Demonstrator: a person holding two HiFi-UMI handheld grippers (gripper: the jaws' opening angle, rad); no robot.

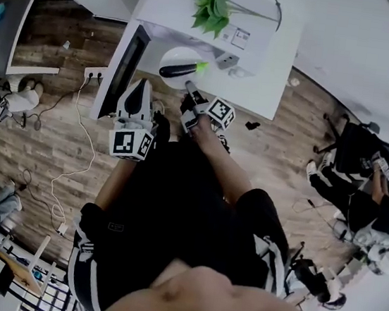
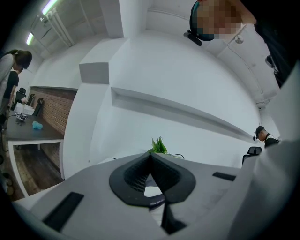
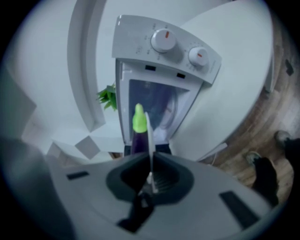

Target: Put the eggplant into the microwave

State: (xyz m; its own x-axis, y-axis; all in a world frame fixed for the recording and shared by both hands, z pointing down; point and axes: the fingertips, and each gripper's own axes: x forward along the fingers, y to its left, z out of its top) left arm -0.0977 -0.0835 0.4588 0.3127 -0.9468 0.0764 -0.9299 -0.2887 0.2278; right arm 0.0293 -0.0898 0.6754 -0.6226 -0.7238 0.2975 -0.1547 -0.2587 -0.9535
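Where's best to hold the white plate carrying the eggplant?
The near rim of the round white plate, approached level from the person's side, as the right hand-held gripper does: the thin rim fits between its jaws, clear of the dark purple eggplant.

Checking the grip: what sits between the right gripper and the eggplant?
The white plate: the right gripper clamps its rim, the eggplant lies on it; the head view shows this.
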